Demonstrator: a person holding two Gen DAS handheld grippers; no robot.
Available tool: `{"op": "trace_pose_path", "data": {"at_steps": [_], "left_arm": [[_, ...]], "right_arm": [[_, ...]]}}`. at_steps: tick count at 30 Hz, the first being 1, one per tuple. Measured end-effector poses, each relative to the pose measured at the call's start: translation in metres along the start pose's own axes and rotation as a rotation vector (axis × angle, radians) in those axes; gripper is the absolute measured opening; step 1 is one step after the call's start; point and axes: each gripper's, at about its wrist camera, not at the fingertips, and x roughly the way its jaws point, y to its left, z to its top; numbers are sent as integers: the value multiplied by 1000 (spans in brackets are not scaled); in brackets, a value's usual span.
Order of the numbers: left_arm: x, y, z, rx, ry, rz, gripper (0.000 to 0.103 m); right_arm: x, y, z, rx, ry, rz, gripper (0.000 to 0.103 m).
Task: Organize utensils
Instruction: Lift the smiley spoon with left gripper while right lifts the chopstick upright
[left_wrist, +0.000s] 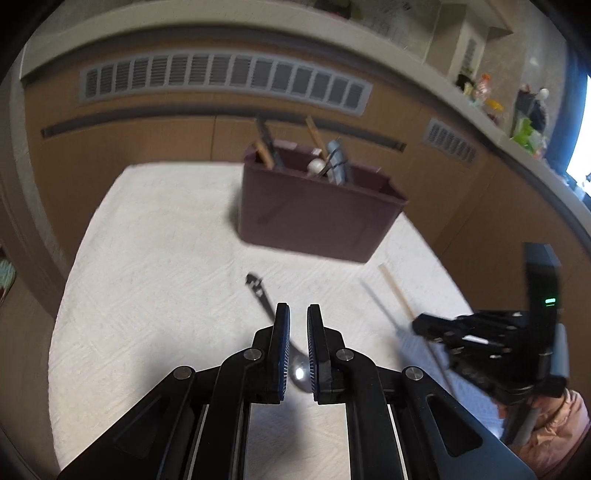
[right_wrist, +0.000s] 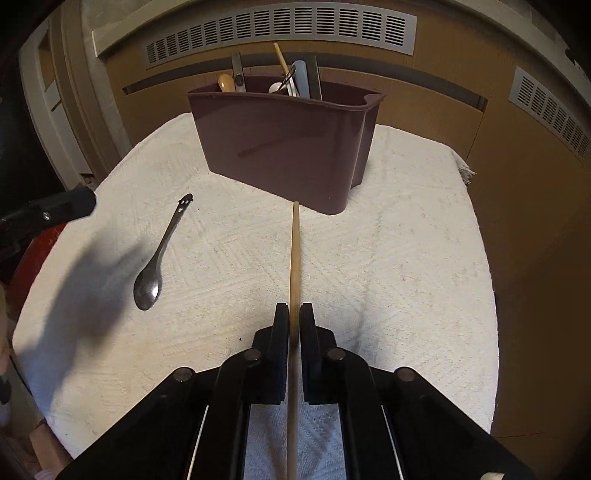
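Note:
A maroon utensil holder (right_wrist: 284, 147) stands at the far side of a white towel (right_wrist: 406, 240), with several utensils upright in it. It also shows in the left wrist view (left_wrist: 314, 218). My right gripper (right_wrist: 294, 314) is shut on a wooden chopstick (right_wrist: 294, 251) that points toward the holder; the chopstick (left_wrist: 397, 293) and the right gripper (left_wrist: 424, 325) show at the right in the left wrist view. A dark metal spoon (right_wrist: 157, 258) lies on the towel to the left. My left gripper (left_wrist: 298, 317) hovers over that spoon (left_wrist: 266, 299), jaws narrowly apart and empty.
Brown cabinet panels with grey vents (right_wrist: 280, 29) stand behind the table. A shelf with small items (left_wrist: 517, 110) runs at the upper right. The towel's edges drop off on the left and right.

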Motion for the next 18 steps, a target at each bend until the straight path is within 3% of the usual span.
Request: {"op": "trace_pose_path", "data": {"at_steps": [2, 6, 11, 14, 18], "left_arm": [[12, 6, -1, -34, 69, 1, 12], [48, 13, 3, -83, 208, 11, 26], [91, 1, 13, -20, 355, 96, 26], [104, -15, 18, 73, 381, 147, 25], [108, -30, 16, 149, 359, 171, 11]], "right_arm": [[-8, -3, -2, 20, -7, 17, 5], [-12, -4, -7, 38, -16, 38, 5], [-10, -5, -11, 41, -19, 55, 5], [-12, -7, -11, 45, -30, 48, 5], [-18, -7, -12, 33, -58, 26, 5]]}}
